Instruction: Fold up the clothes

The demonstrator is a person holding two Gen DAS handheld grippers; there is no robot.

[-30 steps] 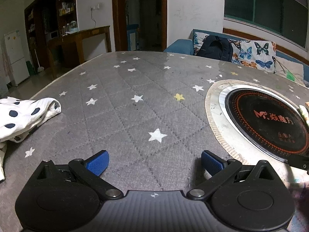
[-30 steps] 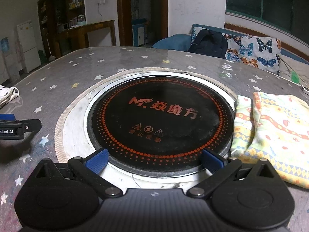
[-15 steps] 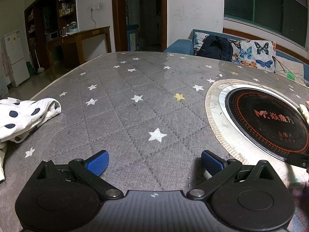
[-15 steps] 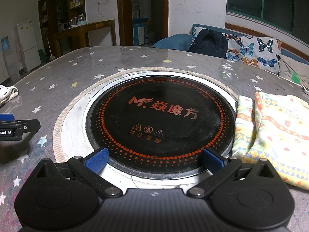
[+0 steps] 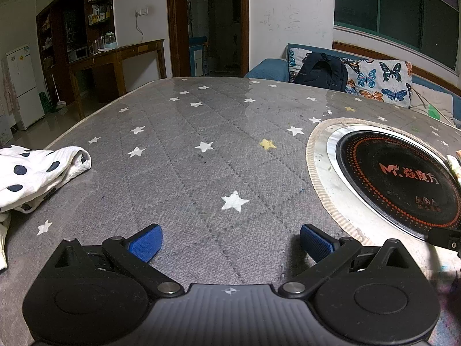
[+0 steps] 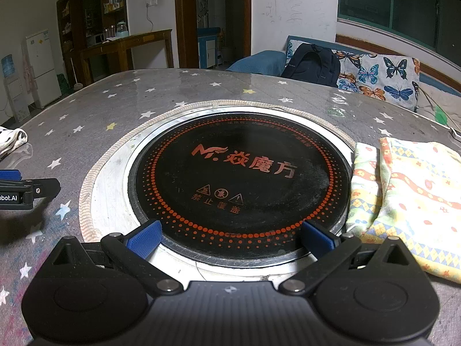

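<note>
A white garment with dark polka dots point(image 5: 34, 173) lies crumpled at the table's left edge, left of my left gripper point(image 5: 230, 242), which is open and empty low over the grey star-patterned cloth. Its edge also shows in the right wrist view point(image 6: 11, 139). A folded yellow patterned garment point(image 6: 409, 199) lies on the table to the right of my right gripper point(image 6: 230, 239), which is open and empty over the near rim of the round black cooktop point(image 6: 242, 181). The left gripper shows at the left of the right wrist view point(image 6: 26, 190).
The cooktop point(image 5: 397, 178) is set into the table point(image 5: 187, 158) inside a metal ring. A sofa with butterfly cushions point(image 6: 380, 80) and a black backpack point(image 6: 311, 63) stand behind the table. A wooden sideboard point(image 5: 115, 66) and a fridge point(image 5: 23, 86) are at far left.
Both grippers have hardly moved. The right wrist view has shifted very slightly. Nothing was taken hold of or let go.
</note>
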